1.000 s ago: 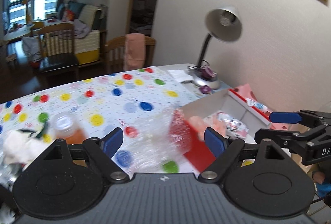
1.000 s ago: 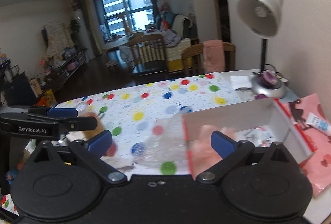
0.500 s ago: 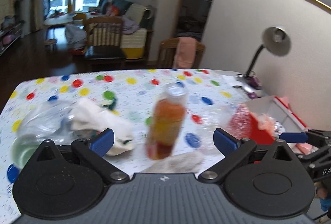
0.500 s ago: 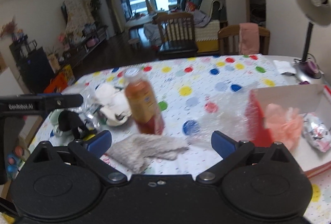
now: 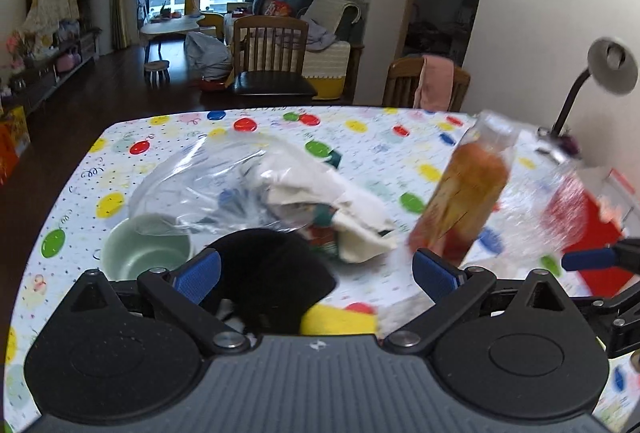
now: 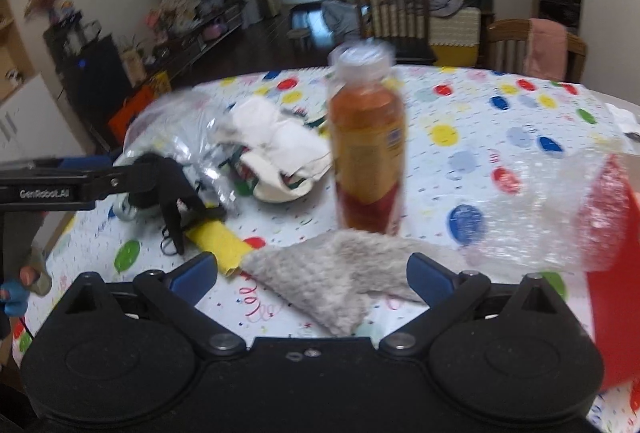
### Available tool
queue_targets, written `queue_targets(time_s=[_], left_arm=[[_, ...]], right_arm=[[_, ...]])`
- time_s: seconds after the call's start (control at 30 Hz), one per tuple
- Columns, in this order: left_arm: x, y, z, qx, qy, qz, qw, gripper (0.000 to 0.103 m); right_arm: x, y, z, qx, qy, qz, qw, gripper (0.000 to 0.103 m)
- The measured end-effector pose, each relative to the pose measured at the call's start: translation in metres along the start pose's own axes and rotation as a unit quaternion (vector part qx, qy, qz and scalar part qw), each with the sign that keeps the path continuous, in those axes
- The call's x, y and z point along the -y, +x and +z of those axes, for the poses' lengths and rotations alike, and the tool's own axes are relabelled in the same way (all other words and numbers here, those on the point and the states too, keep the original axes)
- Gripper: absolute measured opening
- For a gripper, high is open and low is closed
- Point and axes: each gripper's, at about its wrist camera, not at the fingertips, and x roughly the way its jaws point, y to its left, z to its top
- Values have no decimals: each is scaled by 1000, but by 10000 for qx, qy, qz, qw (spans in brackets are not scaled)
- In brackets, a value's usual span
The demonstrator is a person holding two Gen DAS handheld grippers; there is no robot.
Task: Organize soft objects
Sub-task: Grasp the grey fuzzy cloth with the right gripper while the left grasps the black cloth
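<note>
Moved: swung from red box [image 6: 612, 273] toward bottle [image 6: 366, 149].
Left gripper [image 5: 316, 273]: spread wide, empty, left of bottle.
Right gripper [image 6: 312, 275]: spread wide, empty, before bottle, over grey cloth [image 6: 340, 281].

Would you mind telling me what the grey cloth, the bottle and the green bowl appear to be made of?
Grey cloth: probably knitted or terry fabric, matte, with a nubbly surface and limp folds.
Bottle: likely clear plastic, glossy, with orange liquid showing through, a printed label and a pale cap.
Green bowl: smooth and slightly shiny, ceramic or plastic; the blur leaves that open.
</note>
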Motion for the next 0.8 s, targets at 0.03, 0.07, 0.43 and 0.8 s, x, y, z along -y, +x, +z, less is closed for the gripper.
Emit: queue_targets(time_s=[0.03,0.07,0.43,0.8], left_arm=[[-2,3,-1,-11,65,25,10000,103],[-4,6,-3,-4,131,46,9999,103],[-11,37,10,-235,931,-80,9953,103],[-9,72,-5,-628,1377,158,9883,102]], right_arm=[[-2,7,0,-69,-62,16,10000,98],[-4,14,0,-131,-123,17,9998,98],[-11,57,2,-565,-464,56,9973,94],[-12,89,0,-787,-383,-166,9960,83]])
